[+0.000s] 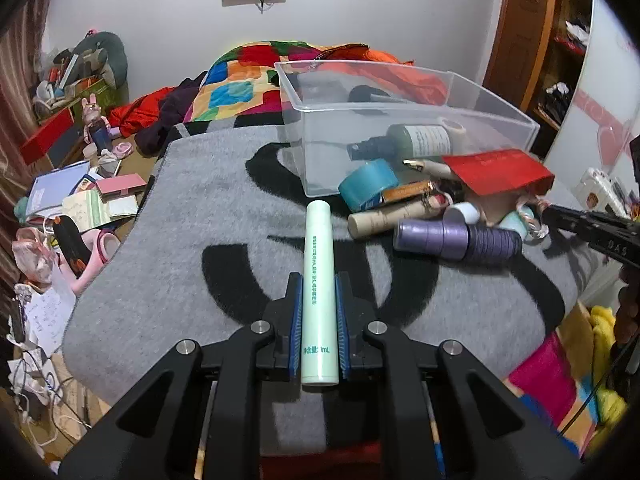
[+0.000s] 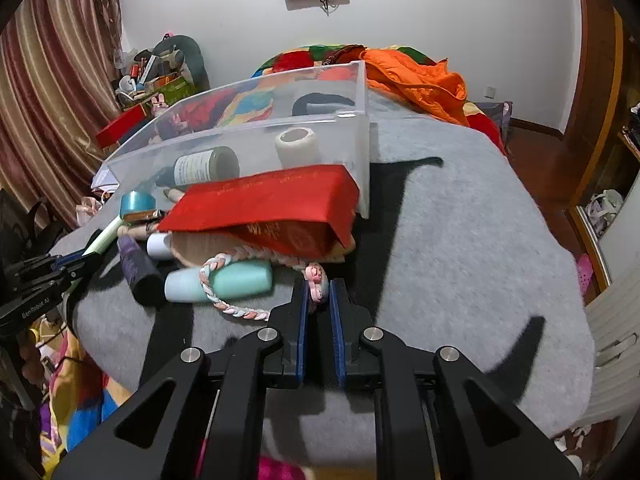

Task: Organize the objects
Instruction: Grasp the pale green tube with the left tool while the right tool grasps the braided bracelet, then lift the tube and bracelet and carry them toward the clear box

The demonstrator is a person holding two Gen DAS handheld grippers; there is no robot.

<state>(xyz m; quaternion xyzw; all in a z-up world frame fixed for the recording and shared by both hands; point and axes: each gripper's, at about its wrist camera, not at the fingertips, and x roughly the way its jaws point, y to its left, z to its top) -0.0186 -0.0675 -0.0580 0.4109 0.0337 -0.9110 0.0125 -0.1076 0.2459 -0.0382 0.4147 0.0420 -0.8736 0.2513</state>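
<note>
Left wrist: pale green tube point(image 1: 318, 280) lengthwise between clamped left hand-held gripper point(image 1: 319, 300) pads.

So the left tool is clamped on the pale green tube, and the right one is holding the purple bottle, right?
Not quite. The left tool is indeed clamped on the pale green tube, but the right tool grips the end of the braided cord, not the purple bottle, which lies untouched on the grey blanket. The right wrist view shows it.

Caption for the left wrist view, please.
Left gripper shut on a mint tube over a grey blanket, clear bin and clutter beyond.
</note>
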